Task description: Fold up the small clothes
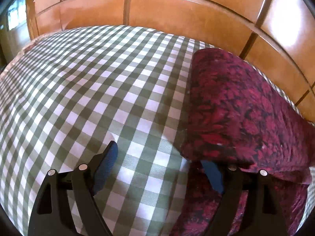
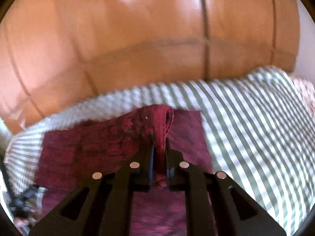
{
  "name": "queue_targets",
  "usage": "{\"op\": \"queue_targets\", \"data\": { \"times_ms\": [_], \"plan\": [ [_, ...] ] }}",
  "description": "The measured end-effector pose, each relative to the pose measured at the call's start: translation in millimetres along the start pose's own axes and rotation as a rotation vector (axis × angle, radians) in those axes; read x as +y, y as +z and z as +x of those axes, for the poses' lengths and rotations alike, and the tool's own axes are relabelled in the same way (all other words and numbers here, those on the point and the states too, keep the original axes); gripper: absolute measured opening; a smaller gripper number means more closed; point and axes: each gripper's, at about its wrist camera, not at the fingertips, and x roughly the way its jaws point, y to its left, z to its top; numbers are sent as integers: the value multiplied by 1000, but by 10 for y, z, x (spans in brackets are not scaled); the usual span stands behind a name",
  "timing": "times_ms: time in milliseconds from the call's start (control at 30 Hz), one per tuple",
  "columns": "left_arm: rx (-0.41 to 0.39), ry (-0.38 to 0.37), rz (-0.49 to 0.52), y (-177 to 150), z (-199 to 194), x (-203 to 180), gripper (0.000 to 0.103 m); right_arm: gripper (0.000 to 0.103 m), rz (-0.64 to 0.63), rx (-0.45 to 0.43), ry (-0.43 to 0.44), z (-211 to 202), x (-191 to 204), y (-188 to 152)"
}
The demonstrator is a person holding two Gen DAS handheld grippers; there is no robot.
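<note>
A dark red patterned garment (image 1: 236,106) lies folded on the right side of the green-and-white checked tablecloth (image 1: 88,90). My left gripper (image 1: 157,155) stands open at the garment's near left corner. Its left finger (image 1: 107,165) is over bare tablecloth, and the tip of its right finger (image 1: 213,177) is tucked under the garment's edge. In the blurred right wrist view my right gripper (image 2: 159,149) is shut on a pinched-up ridge of the red garment (image 2: 98,147). The cloth rises in a fold just ahead of the pads, and the rest lies spread on the tablecloth (image 2: 246,127).
Glossy orange-brown wooden panels (image 1: 177,15) stand right behind the table's far edge, and the same wooden panels (image 2: 137,39) fill the upper half of the right wrist view. Dark clutter (image 2: 21,206) shows past the table's left edge.
</note>
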Motion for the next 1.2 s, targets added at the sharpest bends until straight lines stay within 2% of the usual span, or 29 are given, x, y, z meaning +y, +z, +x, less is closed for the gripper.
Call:
{"op": "queue_targets", "data": {
  "times_ms": [100,233,300,367,433,533,600,733,800,867,967,1100,1133,1200],
  "plan": [
    [-4,0,9,-19,-12,-14,83,5,33,51,-41,258,-191,-231],
    [1,-4,32,-59,-104,-50,77,5,17,36,-64,219,-170,-290],
    [-27,-10,52,-113,-277,-71,75,6,18,40,-50,195,-179,-291],
    [-92,-37,73,-143,-487,-53,75,12,36,33,-19,127,-215,-274],
    [-171,-65,100,-146,-709,-38,75,31,58,6,2,-12,-252,-248],
    [-241,-133,134,-63,-908,-70,75,36,67,-56,37,-256,-253,-194],
    [-257,-174,156,17,-950,-137,75,42,35,-85,68,-384,-144,-191],
    [-226,-261,119,267,-849,-239,75,45,-48,-77,123,-340,182,-176],
    [-215,-285,90,414,-786,-280,75,46,-87,-60,122,-206,340,-161],
    [-221,-295,104,531,-737,-363,75,48,-103,-31,108,-40,402,-146],
    [-213,-323,181,662,-616,-594,75,49,-103,0,55,196,326,-141],
    [-183,-324,234,816,-375,-837,74,50,-88,-2,70,345,180,-200],
    [-150,-337,233,863,-253,-875,74,51,-100,-11,68,354,188,-225],
    [-81,-333,217,889,-21,-902,66,51,-116,-30,65,378,182,-276]
  ]
}}
